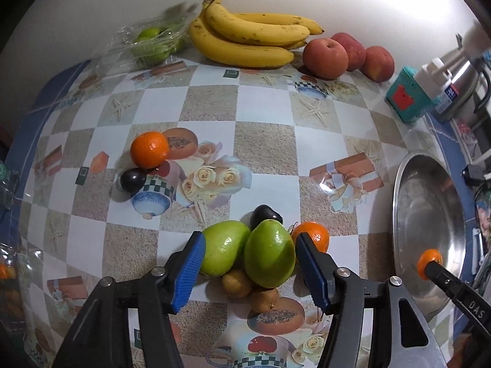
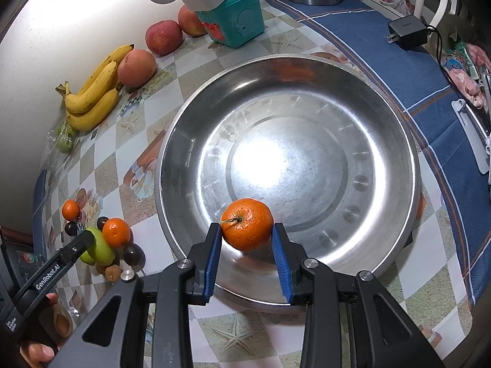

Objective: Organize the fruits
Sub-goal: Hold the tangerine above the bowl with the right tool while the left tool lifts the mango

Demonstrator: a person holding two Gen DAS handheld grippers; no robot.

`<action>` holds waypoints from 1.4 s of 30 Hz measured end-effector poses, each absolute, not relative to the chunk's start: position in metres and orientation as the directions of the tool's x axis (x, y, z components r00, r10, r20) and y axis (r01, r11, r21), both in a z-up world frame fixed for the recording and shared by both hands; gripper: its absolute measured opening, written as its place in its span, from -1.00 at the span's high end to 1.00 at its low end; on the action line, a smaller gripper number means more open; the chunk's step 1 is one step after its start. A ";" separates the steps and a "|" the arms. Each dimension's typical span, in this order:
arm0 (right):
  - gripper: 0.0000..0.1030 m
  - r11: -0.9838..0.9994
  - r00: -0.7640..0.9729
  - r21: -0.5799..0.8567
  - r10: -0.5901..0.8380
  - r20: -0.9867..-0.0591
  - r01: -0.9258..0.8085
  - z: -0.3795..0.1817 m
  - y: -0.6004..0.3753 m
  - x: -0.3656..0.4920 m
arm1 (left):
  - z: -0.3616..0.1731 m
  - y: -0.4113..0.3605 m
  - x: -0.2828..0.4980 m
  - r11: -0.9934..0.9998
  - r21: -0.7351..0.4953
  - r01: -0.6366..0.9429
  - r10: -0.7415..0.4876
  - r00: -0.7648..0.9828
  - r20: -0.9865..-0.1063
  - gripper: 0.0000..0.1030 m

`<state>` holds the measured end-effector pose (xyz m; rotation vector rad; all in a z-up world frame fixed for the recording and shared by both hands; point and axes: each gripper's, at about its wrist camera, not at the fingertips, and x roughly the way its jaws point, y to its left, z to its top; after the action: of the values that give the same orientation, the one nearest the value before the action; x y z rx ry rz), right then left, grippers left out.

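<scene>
My left gripper (image 1: pixel 250 239) stands open, pointing down, its blue pads (image 1: pixel 190 263) either side of two green fruits (image 1: pixel 270 254) lying side by side on the checked tablecloth. Around the pair lie two kiwis (image 1: pixel 236 282), a dark plum (image 1: pixel 264 214) and a mandarin (image 1: pixel 316 236). My right gripper (image 2: pixel 247 233) is shut on another mandarin (image 2: pixel 247 224), held just above the inside of a big steel bowl (image 2: pixel 383 153). From the left wrist view that mandarin (image 1: pixel 429 263) shows over the bowl (image 1: pixel 423 208) at the right. The left gripper (image 2: pixel 87 239) appears by the green fruits (image 2: pixel 102 251) at lower left.
Bananas (image 1: pixel 245 40), three reddish apples (image 1: pixel 325 58) and bagged green limes (image 1: pixel 150 43) line the back wall. A mandarin (image 1: pixel 149 149) and a plum (image 1: pixel 132 179) lie at left. A teal box (image 2: pixel 236 21), power strip, steel kettle and charger (image 2: pixel 408 30) stand behind the bowl.
</scene>
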<state>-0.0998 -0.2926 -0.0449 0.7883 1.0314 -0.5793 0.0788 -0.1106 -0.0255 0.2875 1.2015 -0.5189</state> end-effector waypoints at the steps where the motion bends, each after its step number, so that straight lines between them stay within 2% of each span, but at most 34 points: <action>1: 0.32 0.598 0.410 0.297 -0.060 -0.910 0.745 -0.045 -0.292 -0.100 | -0.026 -0.113 0.077 0.845 -0.045 0.532 -0.220 0.270 -0.937 -0.30; 6: 0.32 0.599 0.410 0.298 -0.056 -0.910 0.743 -0.045 -0.292 -0.099 | -0.028 -0.119 0.073 0.839 0.008 0.544 -0.185 0.298 -0.936 -0.33; 9: 0.32 0.599 0.411 0.299 -0.055 -0.910 0.743 -0.045 -0.292 -0.099 | -0.027 -0.118 0.072 0.841 0.016 0.540 -0.182 0.311 -0.933 -0.17; 11: 0.32 0.599 0.412 0.300 -0.055 -0.910 0.742 -0.044 -0.292 -0.099 | -0.023 -0.116 0.074 0.830 -0.077 0.552 -0.258 0.259 -0.931 0.38; 21: 0.32 0.602 0.410 0.300 -0.049 -0.911 0.740 -0.044 -0.290 -0.097 | -0.019 -0.105 0.081 0.825 -0.141 0.547 -0.294 0.202 -0.934 0.43; 25: 0.32 0.599 0.412 0.304 -0.048 -0.910 0.740 -0.044 -0.291 -0.098 | -0.015 -0.092 0.086 0.832 -0.146 0.536 -0.292 0.198 -0.936 0.41; 27: 0.32 0.599 0.414 0.307 -0.045 -0.909 0.739 -0.044 -0.290 -0.098 | -0.010 -0.083 0.092 0.857 -0.111 0.503 -0.265 0.247 -0.932 0.34; 28: 0.32 0.600 0.415 0.309 -0.043 -0.909 0.738 -0.044 -0.291 -0.098 | -0.010 -0.079 0.094 0.866 -0.096 0.492 -0.252 0.263 -0.931 0.14; 29: 0.32 0.601 0.417 0.310 -0.042 -0.908 0.737 -0.044 -0.291 -0.098 | -0.010 -0.075 0.096 0.876 -0.084 0.476 -0.239 0.275 -0.931 -0.20; 31: 0.32 0.601 0.419 0.313 -0.040 -0.907 0.735 -0.044 -0.291 -0.097 | -0.015 -0.071 0.100 0.883 -0.087 0.460 -0.234 0.272 -0.933 -0.37; 38: 0.32 0.601 0.416 0.313 -0.036 -0.909 0.736 -0.045 -0.291 -0.096 | -0.027 -0.069 0.106 0.886 -0.146 0.441 -0.271 0.235 -0.933 -0.38; 42: 0.32 0.600 0.417 0.315 -0.033 -0.909 0.735 -0.045 -0.290 -0.096 | -0.031 -0.051 0.117 0.907 -0.250 0.339 -0.324 0.181 -0.929 -0.38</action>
<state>-0.0963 -0.2905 -0.0452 0.8026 1.0393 -0.5532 0.1168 -0.0510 -0.0314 0.0141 1.3071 -0.4683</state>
